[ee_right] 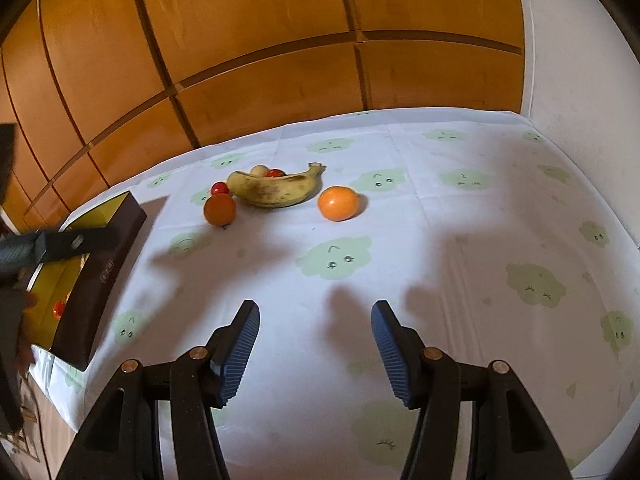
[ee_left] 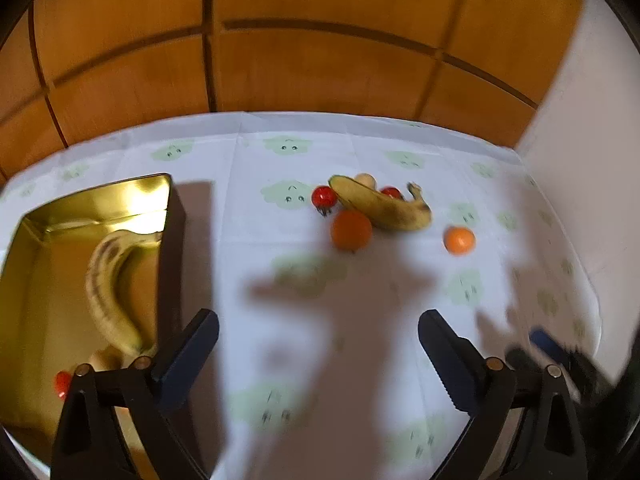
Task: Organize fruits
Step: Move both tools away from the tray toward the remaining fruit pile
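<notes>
My left gripper point(ee_left: 318, 334) and right gripper point(ee_right: 316, 324) both gape empty over the cloud-print white tabletop point(ee_right: 460, 208). Frame left, the gold-lined rectangular tin point(ee_left: 100, 196) holds a spotted yellow banana point(ee_left: 106, 292); remaining fruits cluster upper centre.

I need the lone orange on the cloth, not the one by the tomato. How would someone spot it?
Start at the banana lying in the middle of the white tablecloth. Past its stem end, an orange sits alone on bare cloth. The other orange is darker and sits at the banana's blunt end, next to a red tomato.
</notes>
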A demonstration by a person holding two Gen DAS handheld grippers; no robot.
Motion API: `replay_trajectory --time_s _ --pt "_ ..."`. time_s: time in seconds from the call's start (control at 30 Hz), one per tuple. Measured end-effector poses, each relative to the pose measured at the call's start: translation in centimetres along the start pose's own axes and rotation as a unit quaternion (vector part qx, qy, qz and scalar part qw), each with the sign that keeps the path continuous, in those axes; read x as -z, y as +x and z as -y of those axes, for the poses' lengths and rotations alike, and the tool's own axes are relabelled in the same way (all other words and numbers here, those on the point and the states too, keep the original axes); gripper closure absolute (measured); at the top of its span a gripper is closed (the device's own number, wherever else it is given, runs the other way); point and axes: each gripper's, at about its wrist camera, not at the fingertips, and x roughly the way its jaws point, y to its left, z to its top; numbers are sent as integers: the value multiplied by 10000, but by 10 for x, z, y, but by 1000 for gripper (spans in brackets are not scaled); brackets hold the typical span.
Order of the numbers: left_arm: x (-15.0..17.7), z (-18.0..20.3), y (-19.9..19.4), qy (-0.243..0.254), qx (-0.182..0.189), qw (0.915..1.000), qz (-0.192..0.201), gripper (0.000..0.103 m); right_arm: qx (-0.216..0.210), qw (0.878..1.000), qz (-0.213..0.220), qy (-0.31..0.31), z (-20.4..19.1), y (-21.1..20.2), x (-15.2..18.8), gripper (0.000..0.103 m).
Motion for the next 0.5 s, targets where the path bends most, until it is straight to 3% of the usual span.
replay_trajectory --time_s 0.17,0.27,0.5 --pt "-42 -3 33 -185 224 9994 -209 21 33 9999 -60 149 15 6 -3 44" --pt "-61 -1 53 1 198 9997 -131 32 28 9998 -103 195 20 9 -5 44" --pt "-84 -5 96 208 444 9983 -302 40 82 9995 -139 256 30 16 -13 44"
